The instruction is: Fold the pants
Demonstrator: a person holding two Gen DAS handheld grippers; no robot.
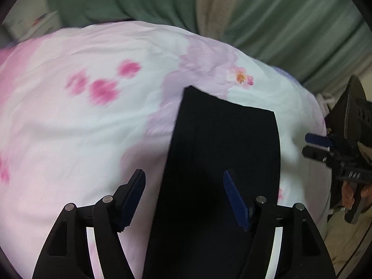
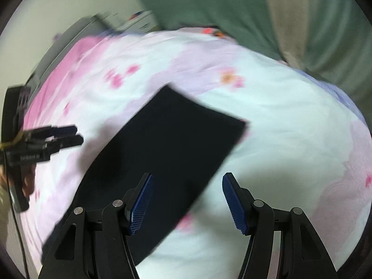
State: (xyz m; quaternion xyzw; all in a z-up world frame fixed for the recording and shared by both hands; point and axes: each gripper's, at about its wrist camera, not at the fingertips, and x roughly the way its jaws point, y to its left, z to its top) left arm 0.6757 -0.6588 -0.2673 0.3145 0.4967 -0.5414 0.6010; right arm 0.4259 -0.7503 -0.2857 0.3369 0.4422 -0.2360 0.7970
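The pants (image 1: 220, 162) lie flat on the bed (image 1: 81, 127), a long black strip running lengthwise away from the person, the far end cut square and pointing toward the green curtain (image 1: 290, 23). They look smooth, folded narrow, with straight edges and no detail showing in the dark cloth. The flowered sheet under them is white and pink. The left gripper (image 1: 183, 195) hangs above the near part, jaws spread wide, holding nothing. The right gripper (image 2: 187, 200) hovers over the strip's right edge, likewise wide open and empty.
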